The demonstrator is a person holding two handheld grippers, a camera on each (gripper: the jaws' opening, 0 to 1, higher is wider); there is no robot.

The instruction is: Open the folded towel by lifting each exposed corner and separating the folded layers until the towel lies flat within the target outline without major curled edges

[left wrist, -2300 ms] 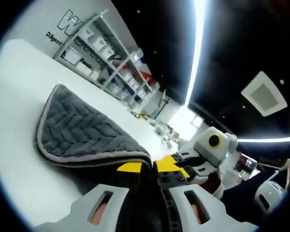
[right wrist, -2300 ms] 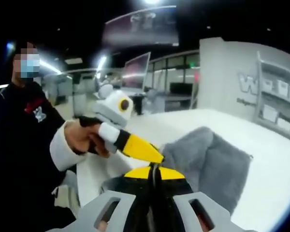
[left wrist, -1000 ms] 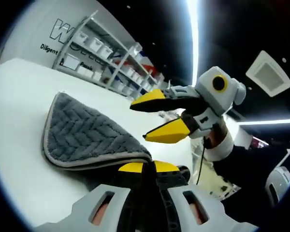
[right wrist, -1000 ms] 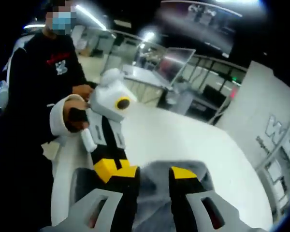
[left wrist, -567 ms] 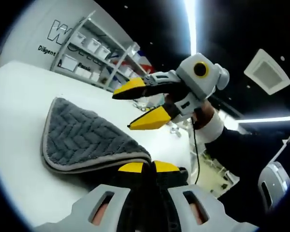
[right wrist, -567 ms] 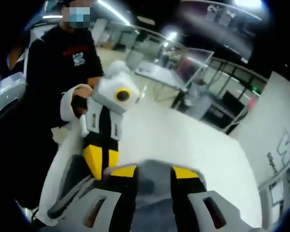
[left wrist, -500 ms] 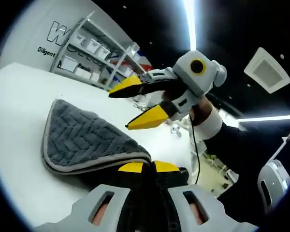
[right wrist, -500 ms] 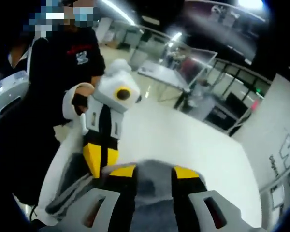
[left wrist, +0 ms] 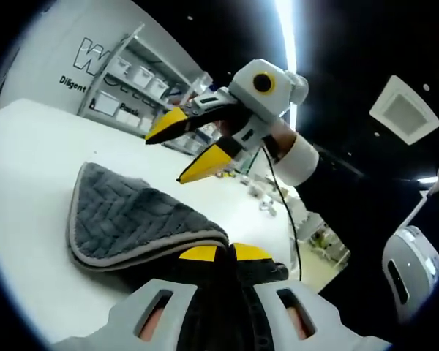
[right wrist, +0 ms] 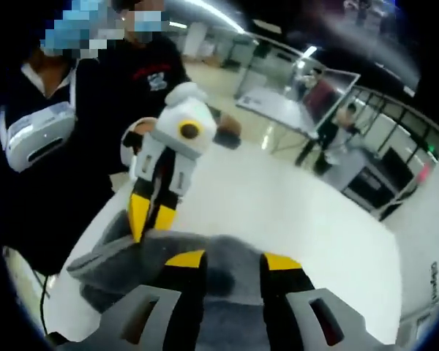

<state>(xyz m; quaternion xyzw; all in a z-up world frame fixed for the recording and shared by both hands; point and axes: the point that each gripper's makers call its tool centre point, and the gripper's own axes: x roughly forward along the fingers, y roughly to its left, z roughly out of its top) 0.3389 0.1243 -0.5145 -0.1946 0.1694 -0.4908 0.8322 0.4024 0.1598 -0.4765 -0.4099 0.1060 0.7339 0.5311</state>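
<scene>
Towel [left wrist: 132, 212] lies on the table [left wrist: 29, 168]; shelves [left wrist: 132, 73] stand behind it — right gripper [left wrist: 181, 150] above.

Ceiling strip light [left wrist: 287, 44] glares overhead — white worktop [left wrist: 29, 168] nearly overexposed; right gripper view soft, perhaps motion-blurred; fisheye bending at edges.

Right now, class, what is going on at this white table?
A person holding a gripper in each hand is working on a folded grey towel that lies on the white table. The left gripper is shut on a near corner of the towel. The right gripper hangs open above the towel, its yellow jaws spread. The towel is not yet unfolded: its layers lie stacked, with the pale edging doubled along the fold.
</scene>
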